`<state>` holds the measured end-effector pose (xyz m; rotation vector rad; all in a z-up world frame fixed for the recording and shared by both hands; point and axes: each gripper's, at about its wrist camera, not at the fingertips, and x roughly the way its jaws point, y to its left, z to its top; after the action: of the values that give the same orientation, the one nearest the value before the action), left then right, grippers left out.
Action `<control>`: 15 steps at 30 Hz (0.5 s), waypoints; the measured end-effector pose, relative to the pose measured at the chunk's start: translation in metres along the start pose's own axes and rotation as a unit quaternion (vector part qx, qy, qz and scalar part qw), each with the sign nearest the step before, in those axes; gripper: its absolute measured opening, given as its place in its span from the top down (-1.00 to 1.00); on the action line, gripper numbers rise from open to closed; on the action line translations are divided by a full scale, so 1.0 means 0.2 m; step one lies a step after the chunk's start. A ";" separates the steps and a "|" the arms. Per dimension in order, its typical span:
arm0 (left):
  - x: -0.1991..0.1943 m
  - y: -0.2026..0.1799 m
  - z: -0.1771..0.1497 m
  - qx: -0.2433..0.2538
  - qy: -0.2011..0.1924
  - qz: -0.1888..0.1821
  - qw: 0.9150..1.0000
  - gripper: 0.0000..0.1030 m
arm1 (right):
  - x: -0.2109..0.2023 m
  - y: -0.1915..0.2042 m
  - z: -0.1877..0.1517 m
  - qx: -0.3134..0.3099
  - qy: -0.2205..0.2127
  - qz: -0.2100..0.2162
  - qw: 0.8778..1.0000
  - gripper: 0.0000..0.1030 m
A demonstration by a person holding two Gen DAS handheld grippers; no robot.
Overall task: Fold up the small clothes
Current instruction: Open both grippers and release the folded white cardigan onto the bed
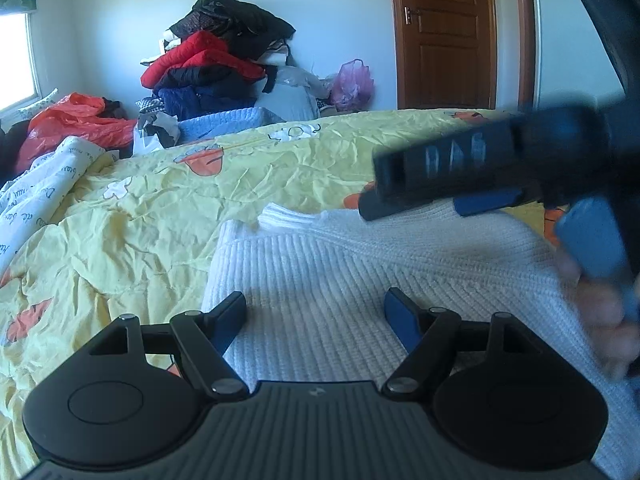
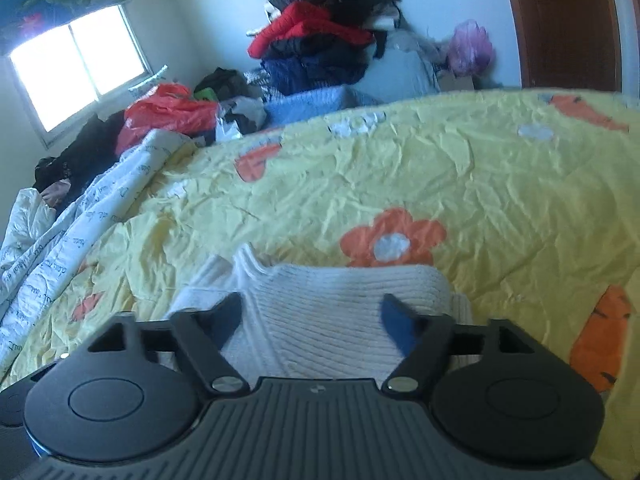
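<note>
A white ribbed knit garment lies on the yellow flowered bed cover. My left gripper is open, its fingers spread just above the garment's near part, holding nothing. The right gripper shows blurred at the right of the left wrist view, over the garment's far edge. In the right wrist view the right gripper is open over a folded part of the white garment, with the jaws wide apart and nothing between them.
A heap of red, black and blue clothes stands against the far wall. An orange plastic bag and a white printed quilt lie at the left. A brown door is at the back right, a window at the left.
</note>
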<state>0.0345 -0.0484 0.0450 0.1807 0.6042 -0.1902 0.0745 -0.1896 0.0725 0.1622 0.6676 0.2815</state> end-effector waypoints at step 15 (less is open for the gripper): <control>-0.46 -0.04 -0.14 0.012 -0.083 -0.029 0.996 -0.48 | -0.34 0.04 -0.10 -0.012 -0.067 0.033 0.997 -0.59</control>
<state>-0.0577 -0.0376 0.0744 0.1682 0.4421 -0.2650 0.0097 -0.2017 0.0983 0.1782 0.5270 0.3389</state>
